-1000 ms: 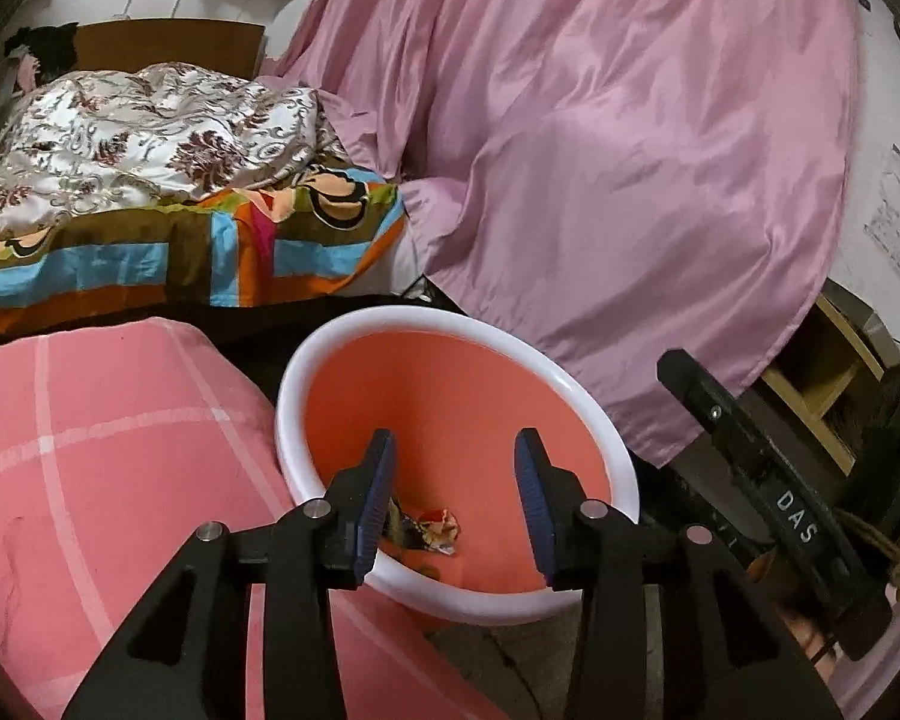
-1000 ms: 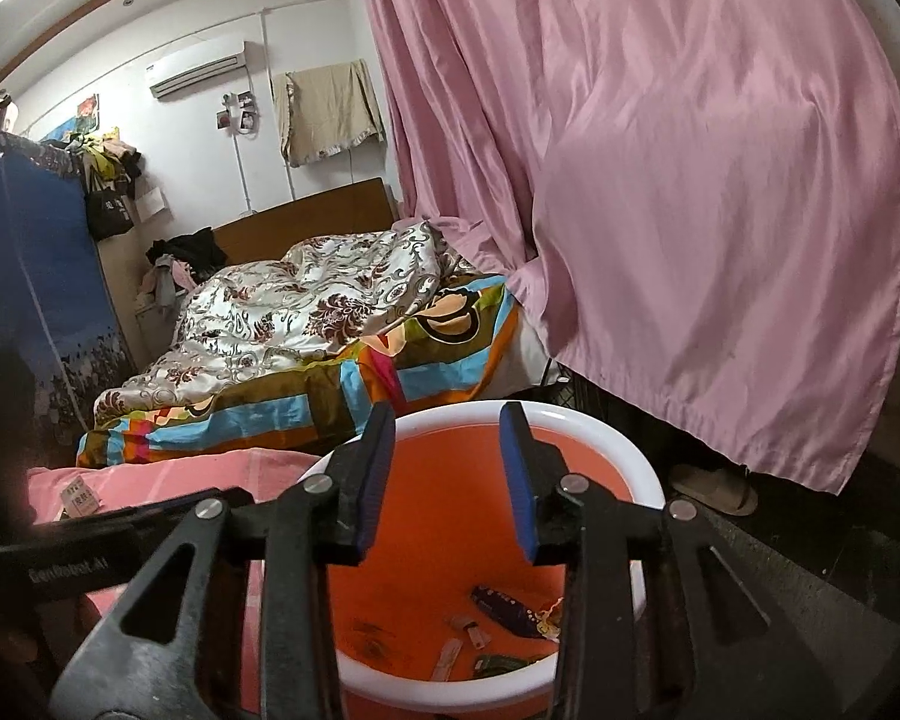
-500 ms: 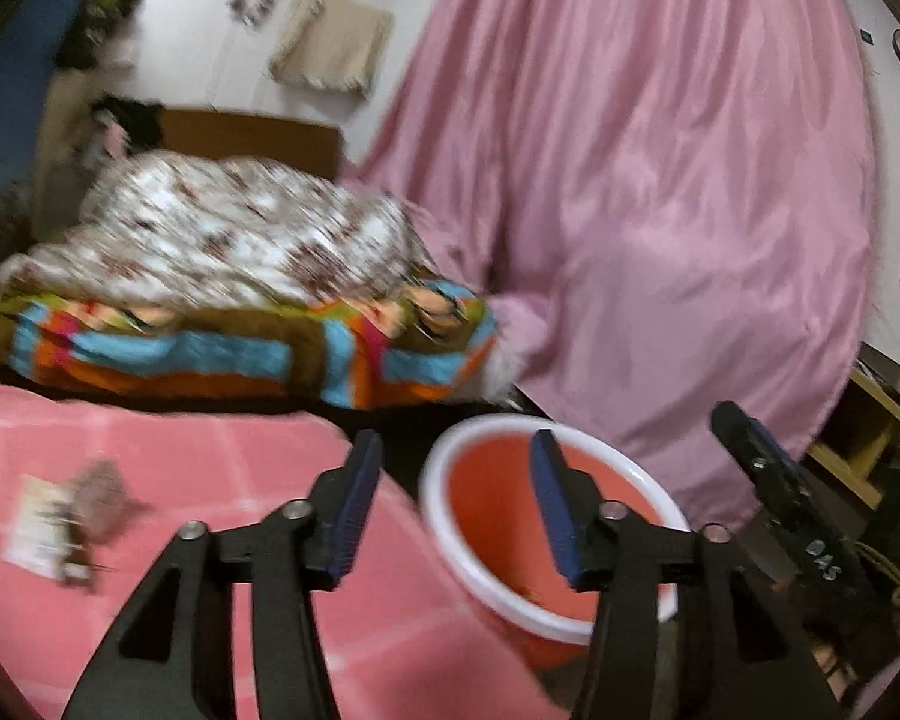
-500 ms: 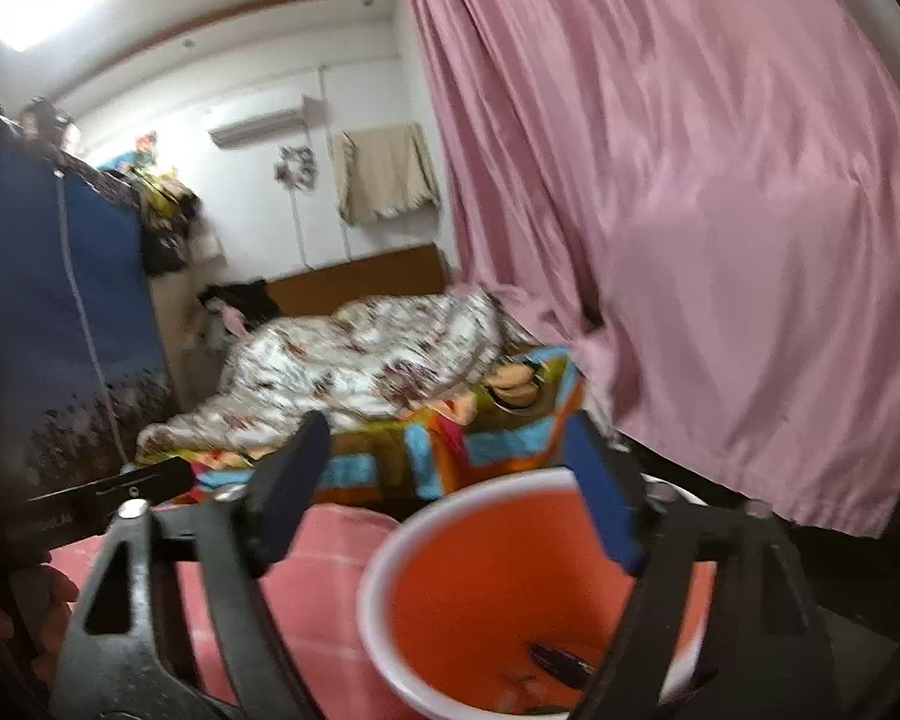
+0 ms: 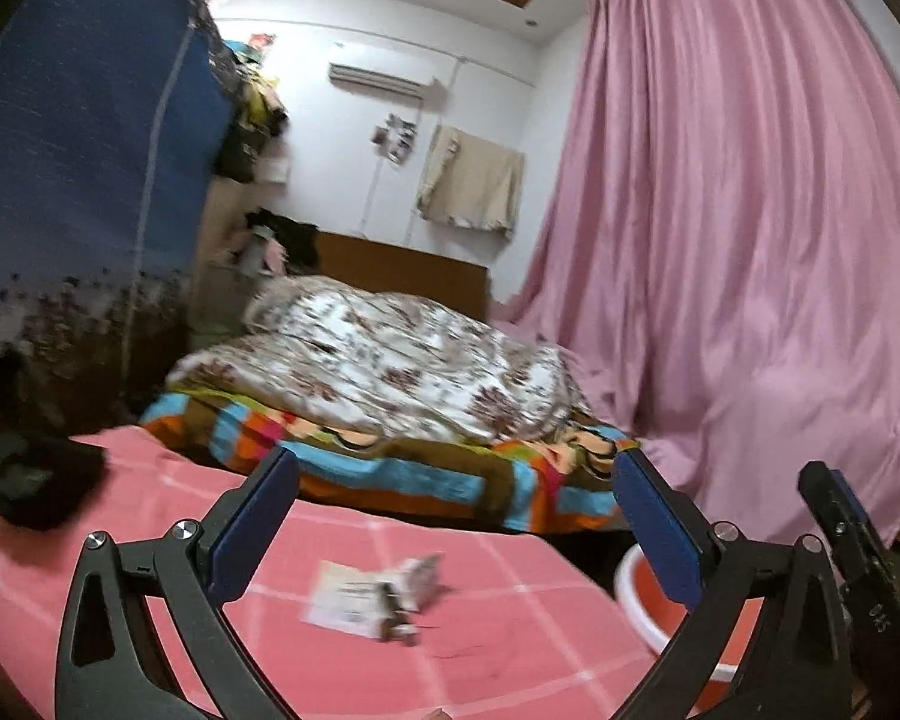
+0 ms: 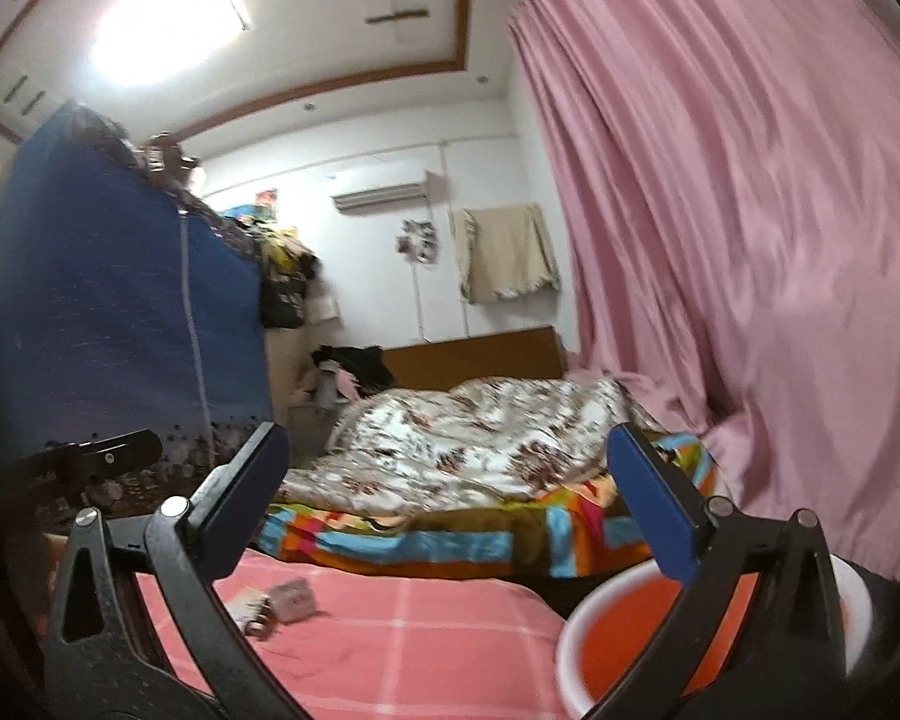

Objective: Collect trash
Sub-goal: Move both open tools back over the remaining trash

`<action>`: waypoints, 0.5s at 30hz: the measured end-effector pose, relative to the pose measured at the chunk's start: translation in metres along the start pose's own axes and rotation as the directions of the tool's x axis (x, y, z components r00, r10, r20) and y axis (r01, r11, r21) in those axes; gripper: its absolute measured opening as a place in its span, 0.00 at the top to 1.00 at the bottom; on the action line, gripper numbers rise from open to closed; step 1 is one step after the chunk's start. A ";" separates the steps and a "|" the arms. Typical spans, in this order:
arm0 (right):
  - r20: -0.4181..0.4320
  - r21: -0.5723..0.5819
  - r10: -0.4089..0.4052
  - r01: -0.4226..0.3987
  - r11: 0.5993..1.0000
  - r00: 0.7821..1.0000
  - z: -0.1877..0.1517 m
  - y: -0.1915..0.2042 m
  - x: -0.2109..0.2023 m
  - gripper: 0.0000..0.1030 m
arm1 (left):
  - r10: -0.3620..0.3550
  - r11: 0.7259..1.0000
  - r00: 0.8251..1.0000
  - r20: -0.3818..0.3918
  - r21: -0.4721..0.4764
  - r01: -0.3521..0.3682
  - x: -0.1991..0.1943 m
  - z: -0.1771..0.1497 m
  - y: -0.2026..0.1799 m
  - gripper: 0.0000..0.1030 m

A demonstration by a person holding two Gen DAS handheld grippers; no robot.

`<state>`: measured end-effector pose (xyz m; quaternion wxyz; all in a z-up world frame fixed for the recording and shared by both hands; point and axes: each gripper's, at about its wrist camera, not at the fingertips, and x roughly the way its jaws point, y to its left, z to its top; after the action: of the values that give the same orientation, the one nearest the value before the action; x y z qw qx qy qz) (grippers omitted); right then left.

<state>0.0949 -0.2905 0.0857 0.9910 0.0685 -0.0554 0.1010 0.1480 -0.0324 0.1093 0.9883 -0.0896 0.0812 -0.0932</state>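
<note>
Grippers are both spread wide and hold nothing. Left gripper (image 5: 453,516): blue pads (image 5: 252,525) far apart, jaws framing the pink checked cover (image 5: 510,630) below. Trash (image 5: 378,594), a small pile of paper slip and crumpled wrapper, lies on that cover at the 6 o'clock position of the left wrist view, between the two fingers and below the pad tips, not touching either. Detail of the pile is blurred. Bucket (image 5: 648,612), orange inside with a white rim, sits at 4 o'clock, partly hidden behind the right-hand finger, just beside the cover's edge. A black object (image 5: 36,486) rests on the cover at 9 o'clock; its kind cannot be told.

Right gripper (image 6: 447,501): pads equally far apart, nothing between them. In the right wrist view the trash (image 6: 282,600) lies at 7 o'clock on the cover (image 6: 420,648), just beside the left-hand finger; contact cannot be told. Bucket (image 6: 618,654) stands at 5 o'clock, its rim crossed by the right-hand finger. The left gripper's tip (image 6: 108,450) shows at 9 o'clock.

Background: bed with floral quilt (image 5: 402,360) at centre, pink curtain (image 5: 750,240) at 3 o'clock, blue wardrobe (image 5: 78,150) at 10 o'clock.
</note>
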 end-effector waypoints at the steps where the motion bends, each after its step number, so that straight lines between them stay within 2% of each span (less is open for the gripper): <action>1: 0.007 -0.010 0.011 -0.011 1.000 1.000 0.000 0.007 0.000 0.00 | 0.013 1.000 1.000 0.011 0.004 -0.013 -0.007 0.001 0.008 0.01; 9: 0.027 -0.094 0.053 -0.050 0.994 0.998 -0.008 0.050 0.006 0.00 | 0.080 0.996 0.994 0.070 0.038 -0.083 -0.045 -0.003 0.045 0.01; 15: -0.020 -0.160 0.057 -0.060 0.985 0.998 -0.021 0.070 0.026 0.00 | 0.100 0.991 0.991 0.090 0.081 -0.107 -0.051 -0.005 0.061 0.01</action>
<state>0.1075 -0.2141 0.0766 0.9903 -0.0140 -0.0577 0.1259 0.1079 0.0358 0.1001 0.9973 -0.0467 0.0394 -0.0413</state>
